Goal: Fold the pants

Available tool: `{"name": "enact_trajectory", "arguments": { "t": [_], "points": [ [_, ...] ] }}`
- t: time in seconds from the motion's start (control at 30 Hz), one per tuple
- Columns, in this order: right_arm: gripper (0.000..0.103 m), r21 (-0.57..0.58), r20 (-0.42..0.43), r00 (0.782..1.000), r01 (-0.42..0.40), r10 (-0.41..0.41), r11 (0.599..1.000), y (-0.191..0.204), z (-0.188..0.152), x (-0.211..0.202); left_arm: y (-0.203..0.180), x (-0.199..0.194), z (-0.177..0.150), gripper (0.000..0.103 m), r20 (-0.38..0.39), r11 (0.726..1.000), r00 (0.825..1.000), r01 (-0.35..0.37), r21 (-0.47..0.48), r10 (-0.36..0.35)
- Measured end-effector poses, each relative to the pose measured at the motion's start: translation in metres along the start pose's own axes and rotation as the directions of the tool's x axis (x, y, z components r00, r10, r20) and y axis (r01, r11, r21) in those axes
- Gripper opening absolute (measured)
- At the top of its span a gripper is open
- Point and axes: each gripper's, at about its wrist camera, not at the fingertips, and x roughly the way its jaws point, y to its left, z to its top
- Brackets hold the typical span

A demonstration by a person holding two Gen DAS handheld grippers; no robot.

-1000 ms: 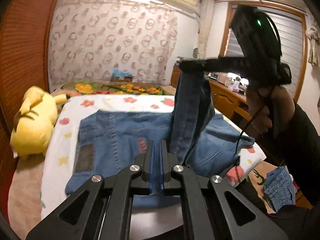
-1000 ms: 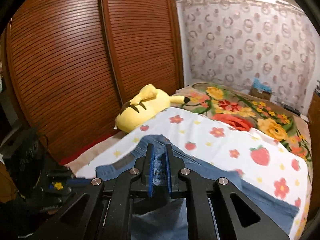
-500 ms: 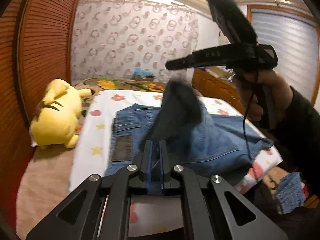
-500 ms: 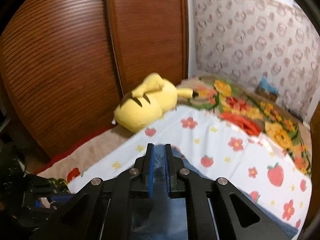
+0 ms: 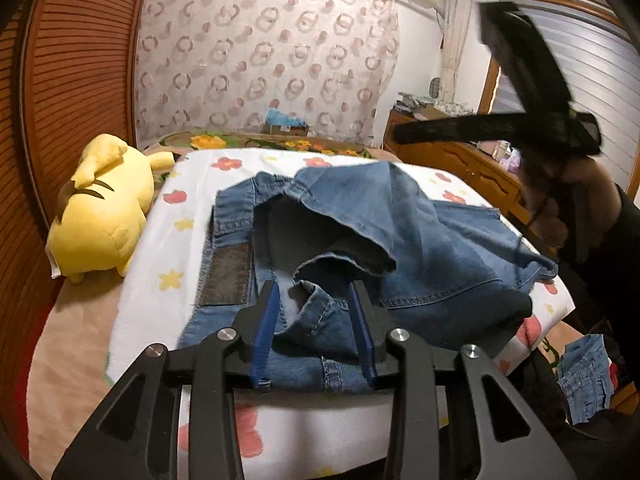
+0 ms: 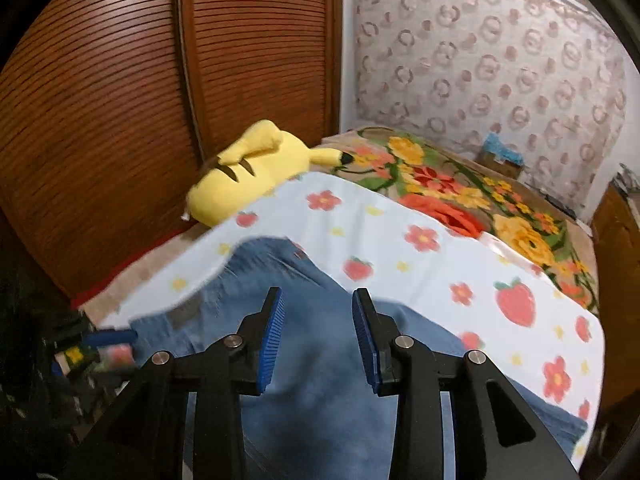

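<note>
Blue jeans (image 5: 420,248) lie on the white flower-and-strawberry sheet (image 5: 192,208), with one leg dropped in a loose heap over the rest. My left gripper (image 5: 314,320) is low at the near edge with its jaws opening. A slack fold of denim lies between its blue pads (image 5: 264,328), which do not press on it. In the left wrist view my right gripper (image 5: 404,136) hangs blurred above the far right of the jeans, held by a hand (image 5: 580,192). In the right wrist view the right gripper (image 6: 318,320) hovers over the jeans (image 6: 320,380), its jaws opening and nothing between them.
A yellow plush toy (image 5: 100,216) lies left of the sheet by the brown slatted wardrobe doors (image 6: 120,100). A floral blanket (image 6: 460,188) covers the far bed. A wooden dresser (image 5: 460,160) stands on the right, and more denim (image 5: 584,376) lies on the floor.
Both grippers held the trouser leg up, shut on it. They have come down and their jaws have parted. The leg has dropped onto the jeans.
</note>
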Motion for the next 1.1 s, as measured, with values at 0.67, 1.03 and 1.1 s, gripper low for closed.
{"name": "enact_trajectory", "arguments": {
  "t": [0.67, 1.03, 1.1],
  "points": [
    [0.036, 0.159, -0.09, 0.995, 0.062, -0.048, 0.985, -0.056, -0.092, -0.021, -0.005, -0.012, -0.004, 0.007, 0.023, 1.0, 1.0, -0.016, 0.022, 0.015],
    [0.036, 0.191, -0.079, 0.996, 0.051, -0.036, 0.98, -0.054, -0.12, -0.023, 0.013, -0.026, -0.003, 0.015, 0.001, 0.999, 0.999, -0.052, -0.015, 0.052],
    [0.036, 0.193, -0.083, 0.996, 0.057, -0.042, 0.98, -0.051, -0.124, -0.02, 0.012, -0.023, -0.003, 0.025, -0.005, 0.997, 0.998, -0.07, -0.014, 0.069]
  ]
}}
